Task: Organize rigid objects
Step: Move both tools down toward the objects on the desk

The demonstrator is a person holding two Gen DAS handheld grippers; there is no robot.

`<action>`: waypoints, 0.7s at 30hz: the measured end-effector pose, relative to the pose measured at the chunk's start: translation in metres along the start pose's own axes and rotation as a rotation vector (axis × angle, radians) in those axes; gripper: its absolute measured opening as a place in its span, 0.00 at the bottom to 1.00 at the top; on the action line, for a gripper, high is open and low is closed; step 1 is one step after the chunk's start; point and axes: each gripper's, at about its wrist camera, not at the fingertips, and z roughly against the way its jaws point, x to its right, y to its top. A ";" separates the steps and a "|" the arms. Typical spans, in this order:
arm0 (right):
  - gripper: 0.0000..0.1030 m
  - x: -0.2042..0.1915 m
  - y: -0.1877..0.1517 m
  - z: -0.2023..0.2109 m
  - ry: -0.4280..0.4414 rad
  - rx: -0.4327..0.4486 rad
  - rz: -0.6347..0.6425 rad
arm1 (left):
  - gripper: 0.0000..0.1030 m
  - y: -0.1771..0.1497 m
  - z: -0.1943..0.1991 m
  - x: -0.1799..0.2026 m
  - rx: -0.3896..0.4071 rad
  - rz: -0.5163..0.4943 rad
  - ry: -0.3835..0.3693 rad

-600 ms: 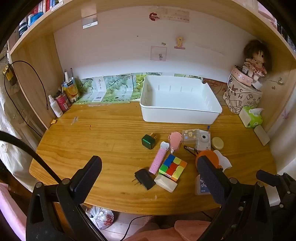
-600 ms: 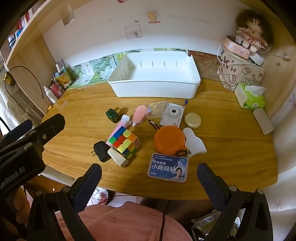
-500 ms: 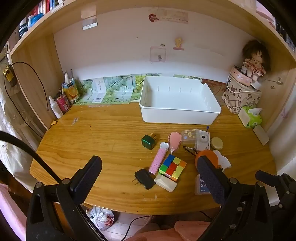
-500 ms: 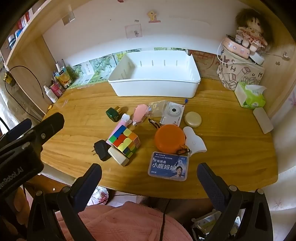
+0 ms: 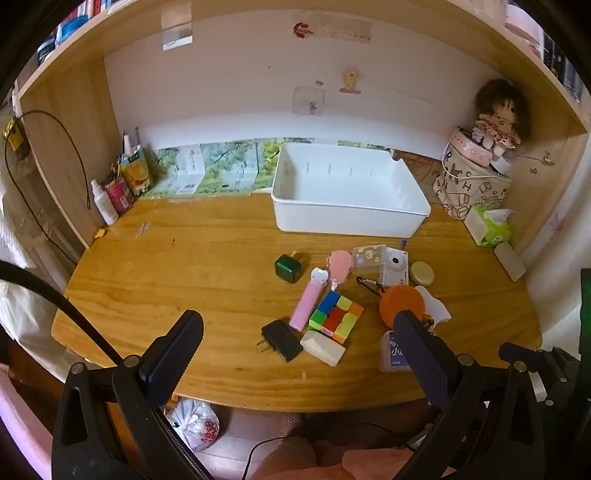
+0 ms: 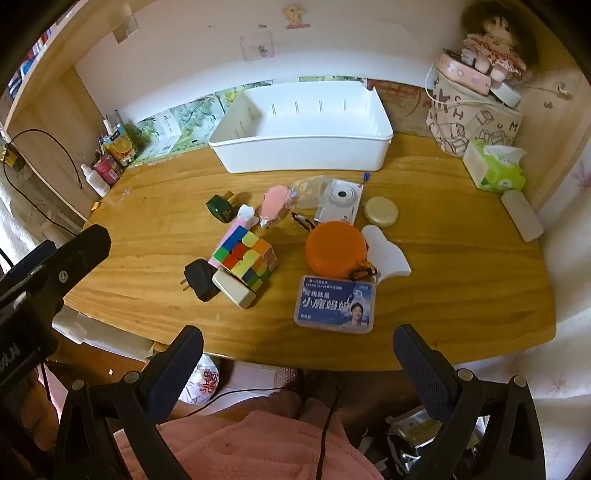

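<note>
While partly hidden: blue-labelled clear plastic box (image 5: 392, 354), behind left gripper (image 5: 295, 354) finger.
Fingers: both grippers' apart, right gripper (image 6: 295, 354) empty.

Blue card case (image 5: 393, 354) half hidden behind left finger; books (image 5: 70, 22) cut by top edge.

One white bin (image 6: 306, 147). One color cube (image 6: 245, 260). Two plugs, one green (image 6: 219, 206) and one black (image 6: 199, 278). One toy camera (image 6: 338, 203). One orange round case (image 6: 334, 249). One blue card box (image 6: 334, 304). One pink stick (image 5: 308, 302). One doll (image 5: 496, 118). One tissue pack (image 6: 493, 168). One white block (image 6: 234, 288).
</note>
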 end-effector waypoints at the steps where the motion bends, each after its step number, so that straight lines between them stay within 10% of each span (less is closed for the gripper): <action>1: 1.00 -0.001 -0.001 0.000 -0.002 -0.004 -0.004 | 0.99 -0.001 -0.001 -0.002 -0.007 0.007 0.000; 21: 1.00 0.006 -0.003 -0.037 -0.029 -0.125 -0.216 | 0.99 -0.006 -0.062 -0.024 -0.247 -0.017 -0.140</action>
